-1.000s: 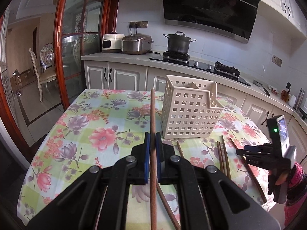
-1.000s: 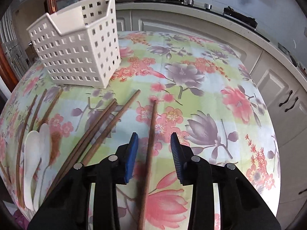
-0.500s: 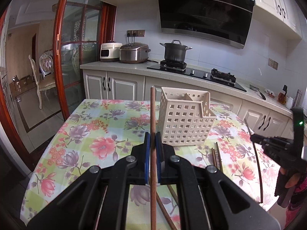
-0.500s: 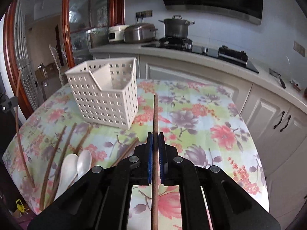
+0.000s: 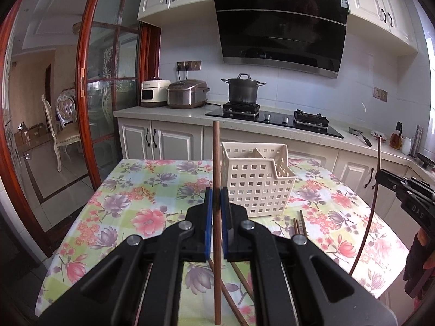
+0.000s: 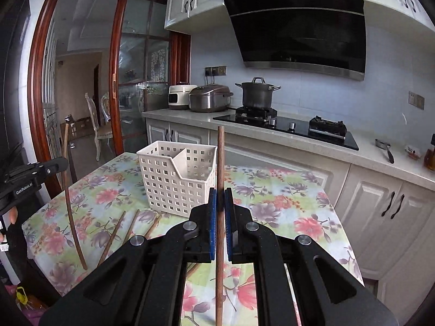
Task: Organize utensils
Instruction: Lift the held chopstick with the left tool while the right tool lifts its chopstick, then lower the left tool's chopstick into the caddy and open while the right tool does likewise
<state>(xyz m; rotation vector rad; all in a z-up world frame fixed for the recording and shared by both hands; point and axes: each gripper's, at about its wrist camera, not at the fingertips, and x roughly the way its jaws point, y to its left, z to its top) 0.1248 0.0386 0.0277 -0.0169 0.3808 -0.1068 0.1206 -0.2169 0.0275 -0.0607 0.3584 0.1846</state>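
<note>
My left gripper point(image 5: 216, 199) is shut on a brown chopstick point(image 5: 216, 163), held upright above the floral table. My right gripper point(image 6: 220, 201) is shut on another brown chopstick point(image 6: 220, 160), also upright. A white perforated utensil basket point(image 5: 257, 182) with a divider stands on the table beyond both grippers; it also shows in the right wrist view point(image 6: 176, 176). Several more chopsticks point(image 6: 119, 231) lie on the cloth in front of the basket. The right gripper shows at the right edge of the left wrist view point(image 5: 407, 193), the left gripper at the left edge of the right wrist view point(image 6: 30, 176).
The table with a floral cloth point(image 5: 141, 198) ends close to white kitchen cabinets point(image 6: 380, 198). A counter behind holds a pot point(image 5: 243, 89), a rice cooker point(image 5: 186, 93) and a hob. A glass sliding door point(image 5: 108, 81) is on the left.
Both grippers have risen and tilted up with their chopsticks. The right gripper closed on its chopstick a second ago and lifted it off the cloth. The table now sits lower in both views.
</note>
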